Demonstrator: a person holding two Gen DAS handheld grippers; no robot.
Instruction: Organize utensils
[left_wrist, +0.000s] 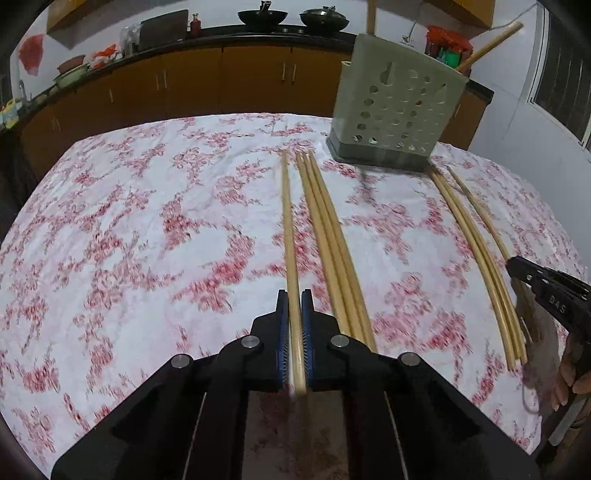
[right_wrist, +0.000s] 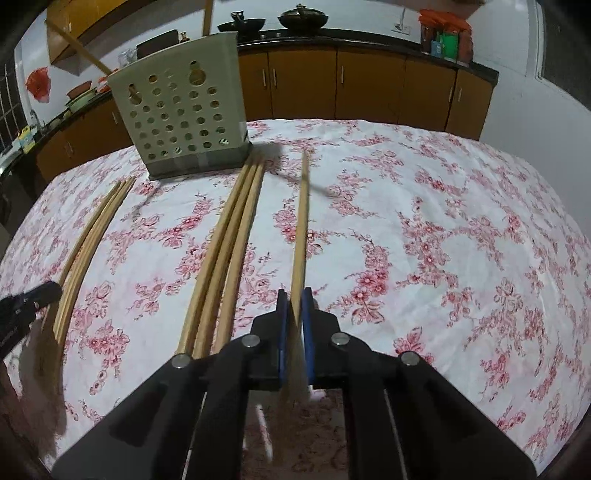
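- Kitchen background: brown wooden cabinets (right_wrist: 369, 85) under a dark counter line the far wall, with two black woks (left_wrist: 291, 16) on top.
- Round desk covered by a white cloth with red floral print (left_wrist: 147, 221); its far edge curves just behind the holder, and broad bare cloth lies to the left in the left wrist view and to the right in the right wrist view.
- Pale green perforated plastic utensil holder (right_wrist: 184, 110) stands upright near the far edge; two wooden sticks (left_wrist: 491, 42) lean out of its top.
- Left gripper (left_wrist: 294, 295): jaws clenched on a single wooden chopstick (left_wrist: 288, 221), which points toward the holder.
- Right gripper (right_wrist: 294, 295): jaws clenched on another single wooden chopstick (right_wrist: 301, 221), tip raised above the cloth.
- Bundle of three wooden chopsticks (right_wrist: 229, 240) lies flat between the two grippers, its tips just short of the holder's base.
- Second bundle of chopsticks (left_wrist: 476, 251) lies in the left wrist view on the right, well apart from the first.
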